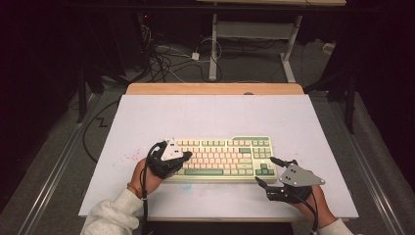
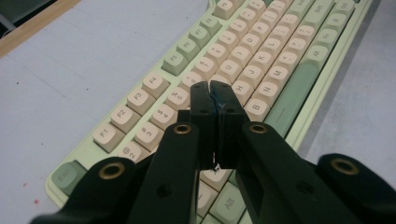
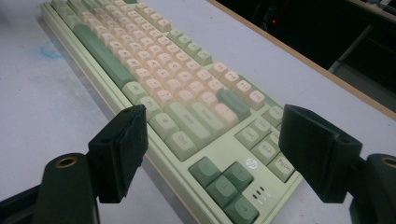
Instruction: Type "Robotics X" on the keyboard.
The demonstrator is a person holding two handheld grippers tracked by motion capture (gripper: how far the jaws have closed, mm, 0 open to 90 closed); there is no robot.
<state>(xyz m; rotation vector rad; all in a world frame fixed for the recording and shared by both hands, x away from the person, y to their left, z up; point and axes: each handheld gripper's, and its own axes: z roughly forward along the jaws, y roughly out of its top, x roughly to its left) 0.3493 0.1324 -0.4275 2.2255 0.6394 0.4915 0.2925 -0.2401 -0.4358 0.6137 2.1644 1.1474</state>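
Your pale green keyboard with cream and dark green keys (image 1: pixel 222 157) lies flat near the middle of the white bench (image 1: pixel 205 115), a bit toward your side. Your left gripper (image 1: pixel 183 155) hangs over the keyboard's end at 9 o'clock. Its fingers (image 2: pixel 201 100) are pressed together with nothing between them, above the letter keys. Your right gripper (image 1: pixel 265 171) sits at the keyboard's 4 o'clock corner, beside the dark green arrow keys (image 3: pixel 223 184). Its fingers (image 3: pixel 122 151) are spread wide and pinch nothing.
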